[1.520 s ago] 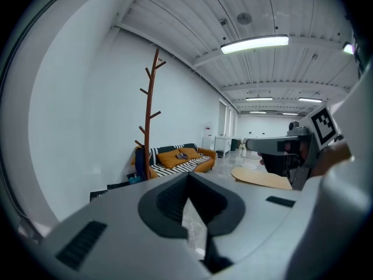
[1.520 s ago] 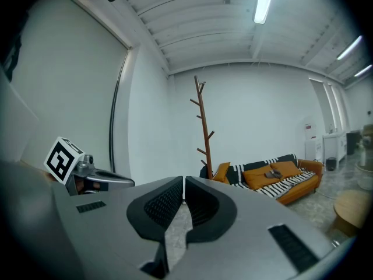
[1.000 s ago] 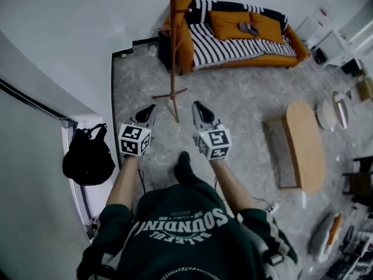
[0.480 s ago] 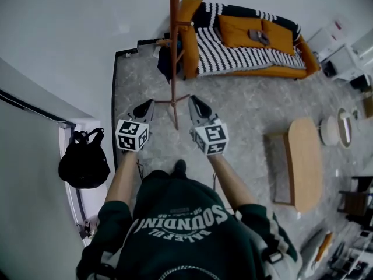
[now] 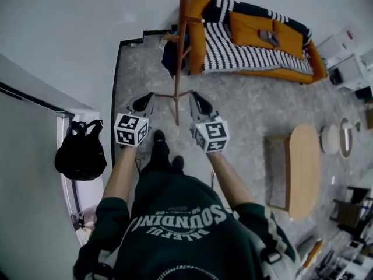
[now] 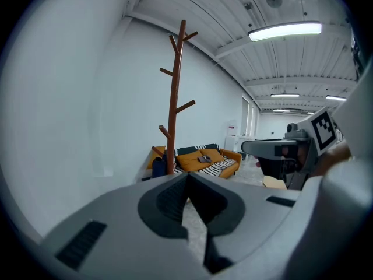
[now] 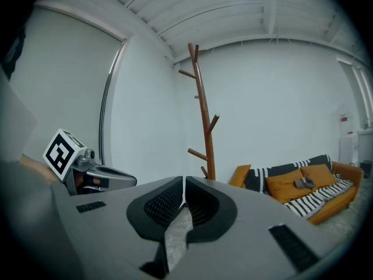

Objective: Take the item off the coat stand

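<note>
**Head view:** you look steeply down from above your own shoulders onto the left gripper (image 5: 143, 102) and right gripper (image 5: 199, 102), with the coat stand (image 5: 181, 51) just beyond and the orange sofa (image 5: 256, 34) far. **Gripper views:** each looks low along its own jaws, tilted upward. Both share that stand and sofa.

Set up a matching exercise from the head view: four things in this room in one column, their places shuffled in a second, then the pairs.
Things
1. tall brown wooden coat stand
2. orange sofa with a black-and-white striped throw
3. black backpack
4. oval light-wood table

Places
A. at the person's right
B. against the far wall, beyond the stand
C. at the person's left, by the white wall
D. straight ahead of the person

Pairs: 1-D, 2-B, 3-C, 4-A
</note>
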`<state>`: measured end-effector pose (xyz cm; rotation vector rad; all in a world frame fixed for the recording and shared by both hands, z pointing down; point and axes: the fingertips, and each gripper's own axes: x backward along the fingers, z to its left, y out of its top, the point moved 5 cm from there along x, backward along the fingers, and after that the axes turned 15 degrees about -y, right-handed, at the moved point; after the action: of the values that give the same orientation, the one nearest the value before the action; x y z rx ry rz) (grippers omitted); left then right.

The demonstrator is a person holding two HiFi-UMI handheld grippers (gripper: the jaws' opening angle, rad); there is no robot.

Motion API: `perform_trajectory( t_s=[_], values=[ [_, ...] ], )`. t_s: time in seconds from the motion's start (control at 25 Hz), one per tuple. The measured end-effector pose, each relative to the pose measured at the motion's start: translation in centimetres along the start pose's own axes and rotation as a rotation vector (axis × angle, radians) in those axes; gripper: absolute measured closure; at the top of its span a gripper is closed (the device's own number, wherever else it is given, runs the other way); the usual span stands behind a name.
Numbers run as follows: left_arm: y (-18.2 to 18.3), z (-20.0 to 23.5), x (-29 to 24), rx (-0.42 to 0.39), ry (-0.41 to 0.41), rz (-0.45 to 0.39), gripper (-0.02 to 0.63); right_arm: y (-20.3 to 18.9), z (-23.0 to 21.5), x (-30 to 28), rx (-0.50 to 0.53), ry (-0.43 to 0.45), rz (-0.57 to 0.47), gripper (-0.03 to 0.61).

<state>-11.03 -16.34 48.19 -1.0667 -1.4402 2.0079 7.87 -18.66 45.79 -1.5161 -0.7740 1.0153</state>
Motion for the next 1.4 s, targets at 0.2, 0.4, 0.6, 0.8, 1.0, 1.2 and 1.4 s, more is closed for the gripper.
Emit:
perform_trajectory(
  t_s=[0.2, 0.4, 0.6, 0.8, 1.0, 1.2, 1.4],
  values=[
    [0.1, 1.9, -1.2, -0.001, -0.014, 0.006, 0.614, 0.4, 0.5, -1.8, -0.003, -0.001, -0.008, 0.578],
    [0.9, 3.2, -2.1, -0.006, -0.026, -0.003, 0.614, 0.9, 0.4, -2.7, 0.006, -0.004, -0.004, 0.578],
    [0.6, 4.5, -2.6, -0.003, -0.035, 0.003, 0.614, 0.2, 0.5, -3.9, 0.043, 0.002, 0.034, 0.578],
    [-0.3, 6.0, -3.1, 0.013, -0.036, 0.008, 0.614, -0.6, 1.2, -5.1, 0.057, 0.013, 0.055, 0.578],
    [-2.2, 7.1, -4.0, 0.038, -0.043, 0.029, 0.614, -1.9, 2.0, -6.1, 0.048, 0.019, 0.072, 0.578],
    [-4.5, 7.8, -5.2, 0.065, -0.047, 0.052, 0.613, -4.0, 1.7, -6.8, 0.061, 0.017, 0.130, 0.578],
    [-6.4, 8.3, -7.1, 0.089, -0.088, 0.073, 0.557, -5.9, 1.2, -7.5, 0.056, 0.000, 0.178, 0.578]
  ],
)
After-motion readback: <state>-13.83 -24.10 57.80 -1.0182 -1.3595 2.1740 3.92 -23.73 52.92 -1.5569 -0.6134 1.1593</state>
